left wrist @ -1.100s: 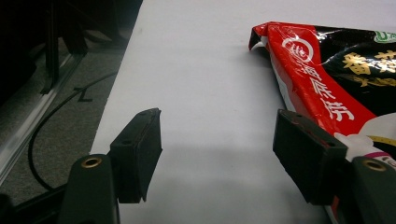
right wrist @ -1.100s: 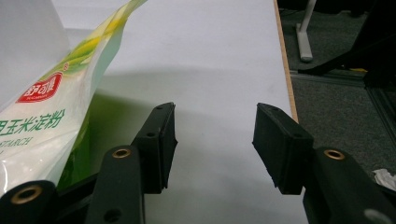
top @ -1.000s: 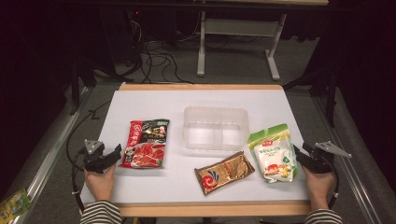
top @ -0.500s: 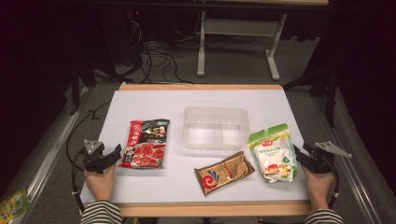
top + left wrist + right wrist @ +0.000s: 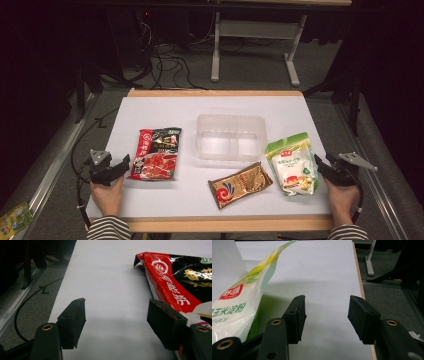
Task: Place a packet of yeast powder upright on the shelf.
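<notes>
A clear plastic two-compartment tray (image 5: 231, 136) sits mid-table. A red and black sauce packet (image 5: 157, 153) (image 5: 180, 280) lies left of it, a gold packet (image 5: 240, 185) in front, and a green and white starch pouch (image 5: 291, 162) (image 5: 234, 307) at the right. My left gripper (image 5: 123, 162) (image 5: 116, 325) rests open near the table's left edge, just left of the red packet, nothing between its fingers. At the table's right edge my right gripper (image 5: 320, 165) (image 5: 325, 315) is open too, beside the pouch, its jaws apart over bare table.
The white tabletop (image 5: 165, 107) has a wooden rim (image 5: 215, 93). Cables (image 5: 167, 60) and a metal stand (image 5: 216, 50) are on the floor beyond. A black cable (image 5: 27, 302) trails on the floor at the left.
</notes>
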{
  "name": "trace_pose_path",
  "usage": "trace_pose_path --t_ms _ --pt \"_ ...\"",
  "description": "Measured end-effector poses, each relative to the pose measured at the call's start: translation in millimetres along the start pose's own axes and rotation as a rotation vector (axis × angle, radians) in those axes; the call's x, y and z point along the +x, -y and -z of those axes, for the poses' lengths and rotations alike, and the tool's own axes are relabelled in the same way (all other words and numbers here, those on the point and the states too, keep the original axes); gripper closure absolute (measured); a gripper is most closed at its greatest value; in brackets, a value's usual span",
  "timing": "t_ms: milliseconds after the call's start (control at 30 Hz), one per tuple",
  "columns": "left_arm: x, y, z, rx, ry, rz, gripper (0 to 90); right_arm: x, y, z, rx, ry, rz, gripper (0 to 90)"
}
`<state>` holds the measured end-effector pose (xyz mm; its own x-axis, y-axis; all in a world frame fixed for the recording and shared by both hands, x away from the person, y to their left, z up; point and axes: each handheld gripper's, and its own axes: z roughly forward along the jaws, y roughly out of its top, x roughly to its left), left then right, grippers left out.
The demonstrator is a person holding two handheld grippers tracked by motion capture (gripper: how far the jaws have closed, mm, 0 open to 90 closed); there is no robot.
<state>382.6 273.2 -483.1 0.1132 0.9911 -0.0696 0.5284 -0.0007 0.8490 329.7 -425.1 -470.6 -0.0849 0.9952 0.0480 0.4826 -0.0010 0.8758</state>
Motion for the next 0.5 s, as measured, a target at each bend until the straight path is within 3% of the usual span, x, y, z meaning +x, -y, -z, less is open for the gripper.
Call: trace_pose_path --t_ms 500 --pt "-1.9 -0.7 -1.9 0.020 -0.008 -0.019 32.1 2.7 -5.0 10.0 -0.005 -0.007 0.009 49.1"
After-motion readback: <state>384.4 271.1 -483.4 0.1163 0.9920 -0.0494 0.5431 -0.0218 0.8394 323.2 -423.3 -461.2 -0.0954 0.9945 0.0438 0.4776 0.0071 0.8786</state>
